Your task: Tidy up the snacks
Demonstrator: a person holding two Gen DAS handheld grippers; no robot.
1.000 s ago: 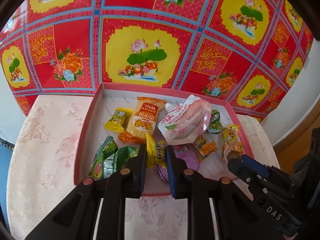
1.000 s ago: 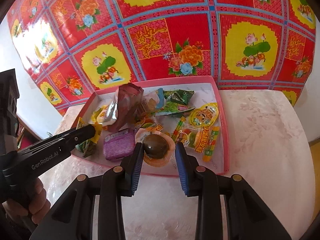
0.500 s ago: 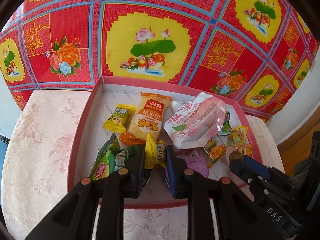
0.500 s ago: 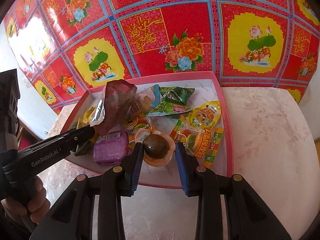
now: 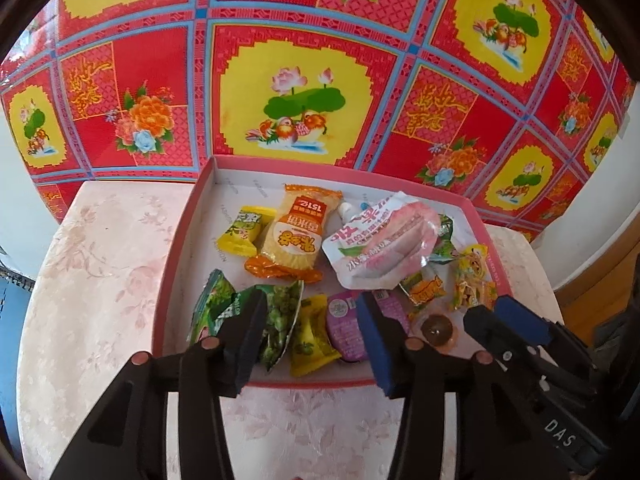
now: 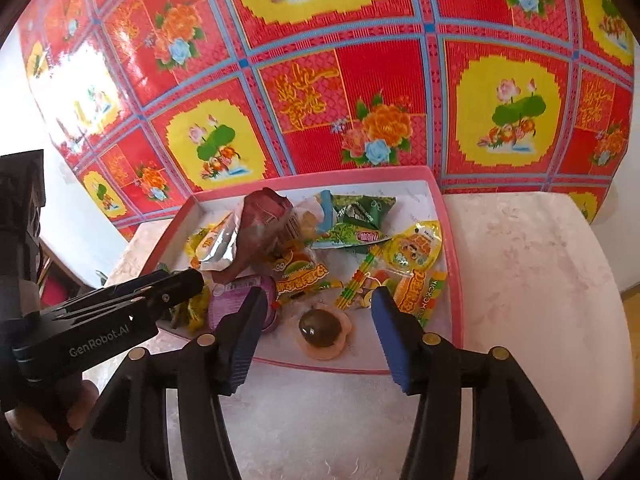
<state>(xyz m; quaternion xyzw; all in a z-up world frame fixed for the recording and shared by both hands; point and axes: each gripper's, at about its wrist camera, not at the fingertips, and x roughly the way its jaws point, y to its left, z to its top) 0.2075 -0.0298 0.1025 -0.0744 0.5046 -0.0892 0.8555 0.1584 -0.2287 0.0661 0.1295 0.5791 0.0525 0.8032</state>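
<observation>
Both grippers have spread wide since a second ago: left gripper (image 5: 310,336) releases the yellow packet (image 5: 310,332), right gripper (image 6: 318,332) the brown jelly cup (image 6: 322,330). Snacks seemingly all lie in the pink tray (image 6: 452,280), unsorted.

Assorted snacks (image 5: 296,240), jumbled in pink tray (image 5: 172,264)

Looks to me like home: small table with pale floral cover (image 5: 92,280), red-yellow lotus-print cloth (image 5: 296,92) filling upper frame, wooden floor (image 5: 592,292) at right edge.
</observation>
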